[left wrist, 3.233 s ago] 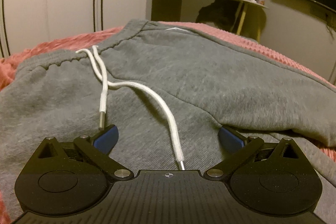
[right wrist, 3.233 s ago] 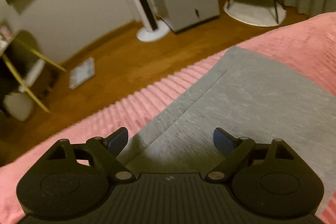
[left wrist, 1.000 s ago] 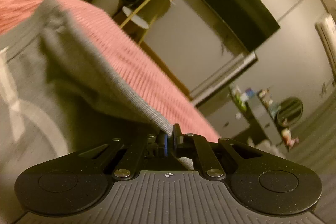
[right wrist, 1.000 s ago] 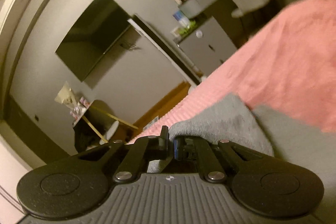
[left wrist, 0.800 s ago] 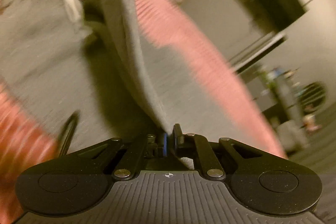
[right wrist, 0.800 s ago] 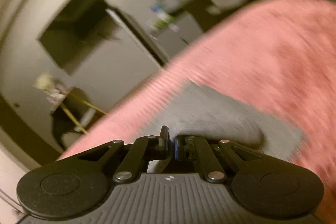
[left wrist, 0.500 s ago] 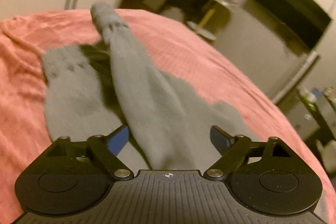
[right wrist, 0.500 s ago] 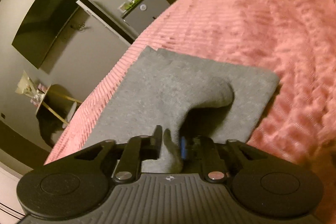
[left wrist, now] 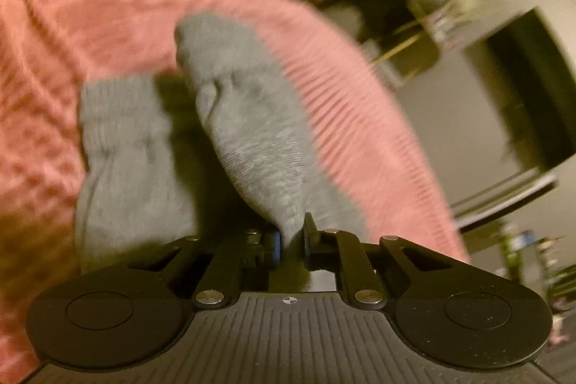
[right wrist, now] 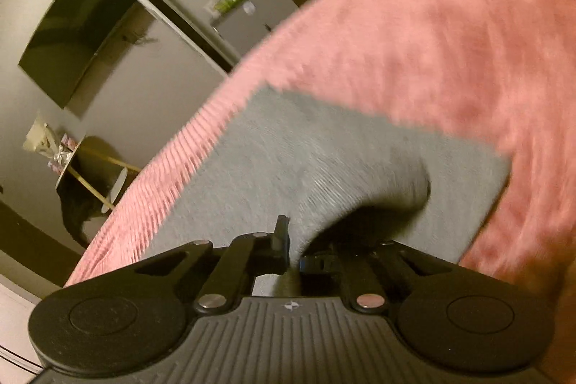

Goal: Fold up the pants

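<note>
1. Left wrist view: left claw [left wrist: 291, 240], jaws just closed, clenched on a raised ridge of the grey pants [left wrist: 252, 132]; two ribbed cuffs [left wrist: 108, 110] lie ahead on the pink bedspread [left wrist: 72, 24].
2. Right wrist view: right claw [right wrist: 293, 252] clenched on a lifted fold of pants [right wrist: 324, 168], remainder flat on the bedspread [right wrist: 450, 24].
3. Background: television [right wrist: 72, 35], blurred.

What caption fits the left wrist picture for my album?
Left tongs pinching one leg of the grey pants above a pink blanket.
</note>
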A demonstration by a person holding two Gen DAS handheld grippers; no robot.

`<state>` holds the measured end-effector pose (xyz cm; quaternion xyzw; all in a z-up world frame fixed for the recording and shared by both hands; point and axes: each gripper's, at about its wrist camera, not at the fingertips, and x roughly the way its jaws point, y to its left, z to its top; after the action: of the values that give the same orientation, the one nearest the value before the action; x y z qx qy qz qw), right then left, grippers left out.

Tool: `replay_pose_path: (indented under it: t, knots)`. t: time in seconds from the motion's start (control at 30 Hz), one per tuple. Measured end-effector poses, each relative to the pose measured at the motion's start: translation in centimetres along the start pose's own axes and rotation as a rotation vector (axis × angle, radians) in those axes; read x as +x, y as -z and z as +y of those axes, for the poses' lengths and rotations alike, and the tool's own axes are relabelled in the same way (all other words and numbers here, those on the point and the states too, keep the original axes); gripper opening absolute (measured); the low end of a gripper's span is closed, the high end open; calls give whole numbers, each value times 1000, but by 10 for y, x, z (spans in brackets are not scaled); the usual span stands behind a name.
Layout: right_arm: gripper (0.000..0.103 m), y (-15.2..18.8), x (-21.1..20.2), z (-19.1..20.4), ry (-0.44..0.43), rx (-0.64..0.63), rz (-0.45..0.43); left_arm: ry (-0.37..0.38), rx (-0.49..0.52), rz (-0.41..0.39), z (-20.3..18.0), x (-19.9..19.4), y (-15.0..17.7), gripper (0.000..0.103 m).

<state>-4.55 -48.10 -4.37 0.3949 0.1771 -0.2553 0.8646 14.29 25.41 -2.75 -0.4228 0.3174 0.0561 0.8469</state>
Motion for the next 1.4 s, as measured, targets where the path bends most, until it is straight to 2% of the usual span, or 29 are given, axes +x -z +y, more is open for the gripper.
replay_pose_path:
  t: [0.07, 0.17, 0.27, 0.33, 0.37, 0.43, 0.5, 0.6, 0.67, 0.87, 0.93, 1.03, 1.1, 1.13, 1.17, 1.23, 1.27, 1.3, 1.33, 1.37, 1.4]
  knots:
    - [5, -8, -16, 1, -12, -7, -54, 33, -10, -12, -2, -26, -4, 12]
    - [5, -5, -27, -1, 40, -66, -79, -2, 33, 3, 14, -39, -1, 13]
    - [5, 8, -15, -11, 123, -97, -16, -122, 65, 93, 42, -25, 19, 13]
    - [5, 16, -3, -20, 175, -83, 28, -155, 52, 111, 56, -21, 30, 14]
    - [6, 18, 0, -21, 183, -77, 40, -145, 35, 101, 59, -22, 30, 15]
    - [7, 19, -2, -23, 174, -60, 42, -135, 22, 85, 59, -24, 28, 21]
    - [12, 16, -4, -25, 145, -22, 47, -138, 38, 87, 57, -24, 25, 21]
    - [13, 13, -2, -28, 114, 32, 75, -150, 64, 94, 50, -18, 26, 21]
    - [5, 10, -4, -29, 109, 31, 66, -156, 72, 94, 47, -19, 27, 16]
    - [4, 20, -41, 0, 148, -214, -85, -127, 120, 42, 42, -37, 41, 12]
    - [4, 24, -40, -2, 170, -228, -78, -126, 146, 31, 39, -40, 41, 12]
    - [5, 29, -20, -17, 208, -193, 26, -138, 153, 31, 40, -42, 43, 12]
    - [6, 27, -21, -25, 171, -122, 25, -143, 143, 37, 42, -41, 44, 12]
    - [10, 24, -25, -30, 130, -68, 4, -146, 147, 36, 41, -41, 44, 12]
    - [23, 19, -28, -36, 89, -5, -16, -148, 151, 36, 40, -41, 44, 12]
    - [34, 12, -29, -47, 36, 99, -34, -150, 145, 37, 39, -40, 43, 12]
    - [34, 8, -26, -52, 25, 141, -32, -149, 139, 37, 39, -38, 43, 12]
    - [34, 4, -22, -55, 15, 180, -24, -150, 130, 39, 38, -37, 42, 12]
    - [29, 1, -20, -57, 6, 204, -19, -148, 121, 39, 38, -36, 41, 12]
    - [8, -2, -19, -57, 5, 207, -18, -146, 117, 38, 38, -37, 40, 12]
    - [5, -5, -21, -53, 19, 175, -32, -143, 116, 34, 38, -38, 39, 12]
